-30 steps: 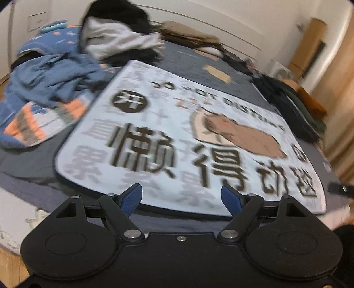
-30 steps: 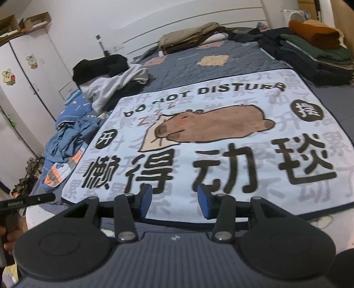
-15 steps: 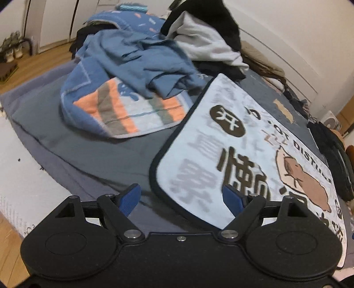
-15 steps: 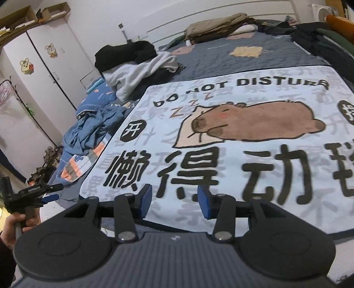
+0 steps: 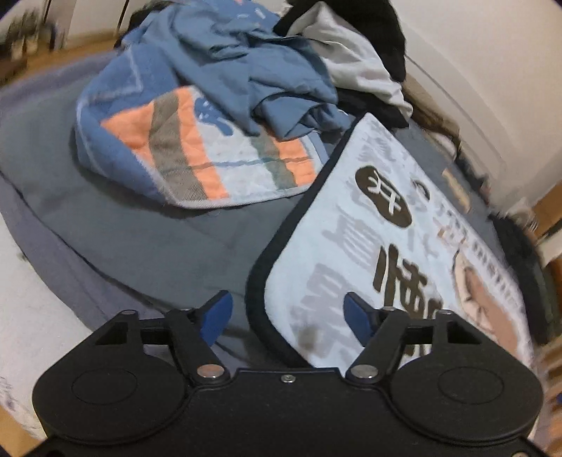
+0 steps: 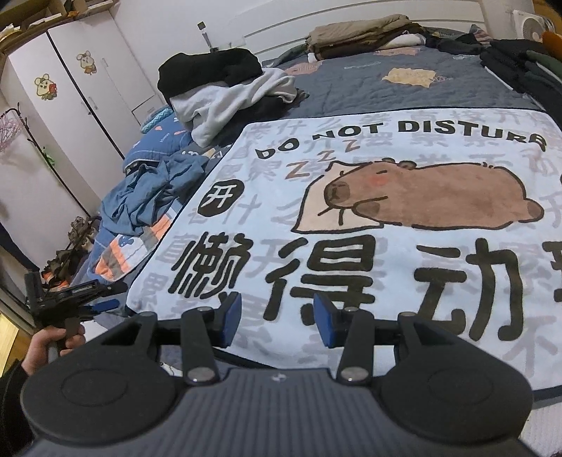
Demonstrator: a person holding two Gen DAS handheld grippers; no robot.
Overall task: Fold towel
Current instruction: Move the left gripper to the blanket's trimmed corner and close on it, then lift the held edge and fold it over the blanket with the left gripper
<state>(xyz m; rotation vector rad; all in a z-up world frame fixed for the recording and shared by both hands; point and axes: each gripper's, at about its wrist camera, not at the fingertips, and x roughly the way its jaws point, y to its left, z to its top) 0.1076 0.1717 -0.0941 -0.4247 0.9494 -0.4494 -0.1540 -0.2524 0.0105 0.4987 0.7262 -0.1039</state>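
Towel [image 6: 404,225] flat on bed [image 5: 147,239]: soft, light, limp; take by bound corners.
L gripper [image 5: 284,314] jaws just closing, part-open astride near corner [image 5: 277,309], no pinch; R gripper [image 6: 277,314] part-open, empty.

- A bed [image 6: 439,91] with a dark grey quilted cover is taking up most of the room, running toward 12 o'clock.
- A white panelled headboard [image 6: 281,26] is standing against the white wall [image 6: 168,21] at 12 o'clock.
- A white wardrobe [image 6: 70,91] bearing cartoon mouse stickers [image 6: 45,86] is standing at 10 o'clock.
- Cardboard boxes [image 6: 45,10] are sitting on top of the wardrobe at 11 o'clock.
- A white fan [image 6: 532,24] is showing at 1 o'clock.
- Wooden flooring [image 5: 70,38] is showing at 10 o'clock in the left wrist view.
- Even indoor light is filling the room.
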